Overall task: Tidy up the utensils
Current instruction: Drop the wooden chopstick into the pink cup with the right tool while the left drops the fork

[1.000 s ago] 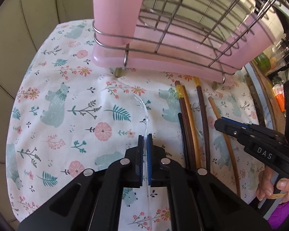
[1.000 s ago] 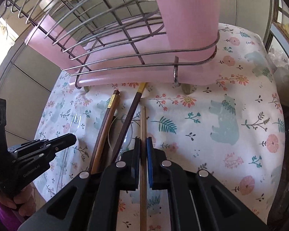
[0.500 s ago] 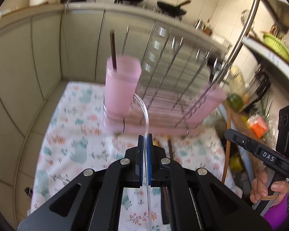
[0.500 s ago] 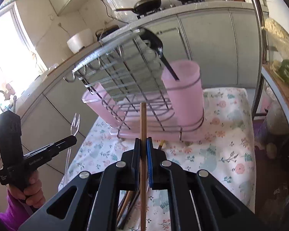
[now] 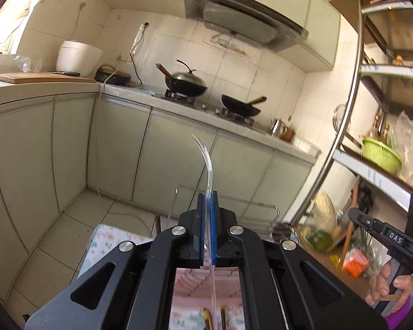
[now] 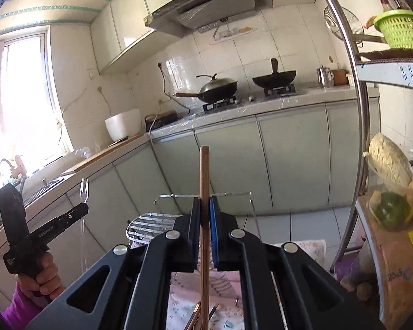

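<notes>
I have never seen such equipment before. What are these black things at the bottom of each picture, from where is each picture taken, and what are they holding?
There is no robot here. A person holds a handheld two-finger tool in each hand, and each tool carries a wide-angle camera that looks forward along its fingers.

The left wrist view looks over the left tool. It is shut on a clear plastic fork, which curves upward. The other tool shows at the right edge of that view.

The right wrist view looks over the right tool. It is shut on a brown wooden chopstick, which stands upright. At the left of that view you see the left tool from the side, with the fork's tines above it.

Both tools are raised and face the kitchen counter. Below them, a wire dish rack and a floral tablecloth are partly visible.
</notes>
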{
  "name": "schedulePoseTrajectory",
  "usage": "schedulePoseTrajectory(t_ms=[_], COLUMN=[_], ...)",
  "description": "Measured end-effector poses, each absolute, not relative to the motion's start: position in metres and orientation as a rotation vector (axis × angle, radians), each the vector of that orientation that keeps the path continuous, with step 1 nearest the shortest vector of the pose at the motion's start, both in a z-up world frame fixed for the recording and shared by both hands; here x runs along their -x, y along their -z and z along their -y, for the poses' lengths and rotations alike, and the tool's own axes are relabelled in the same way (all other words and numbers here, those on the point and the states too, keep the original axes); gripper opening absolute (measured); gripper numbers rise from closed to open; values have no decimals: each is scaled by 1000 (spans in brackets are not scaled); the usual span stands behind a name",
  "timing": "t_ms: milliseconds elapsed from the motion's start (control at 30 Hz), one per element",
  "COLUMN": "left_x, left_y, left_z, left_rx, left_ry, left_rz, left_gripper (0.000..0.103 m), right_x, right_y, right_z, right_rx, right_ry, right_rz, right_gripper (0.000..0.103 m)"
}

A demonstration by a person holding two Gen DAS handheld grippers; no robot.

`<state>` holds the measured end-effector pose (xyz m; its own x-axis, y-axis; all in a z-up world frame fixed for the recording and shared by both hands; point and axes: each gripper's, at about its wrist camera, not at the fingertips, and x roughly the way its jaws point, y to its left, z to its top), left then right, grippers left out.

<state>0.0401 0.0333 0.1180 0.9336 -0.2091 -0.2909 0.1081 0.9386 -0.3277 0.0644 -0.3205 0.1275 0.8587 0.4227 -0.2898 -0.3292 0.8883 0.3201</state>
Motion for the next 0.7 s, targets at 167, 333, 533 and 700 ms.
schedulePoseTrajectory(t_ms=[167,333,533,700], left_x=[-61,-80,-105,-117], left_y=[-130,-133,-120,-103], left_z=[-41,-37,-36,-38], left_rx=[324,296,257,249], left_ry=[97,41,5,-27], left_rz=[-243,-153,-131,-97], left_gripper=[2,2,2,2], right_x=[-83,-106,-135,-149], right_y=[-150,-155,-143,-121], right_z=[331,333,323,316], right_rx=[-267,-264,-242,-229], right_ry=[-341,-310,-296,-290], right_rz=[-241,-153,-146,-175], right_gripper=[6,6,6,6])
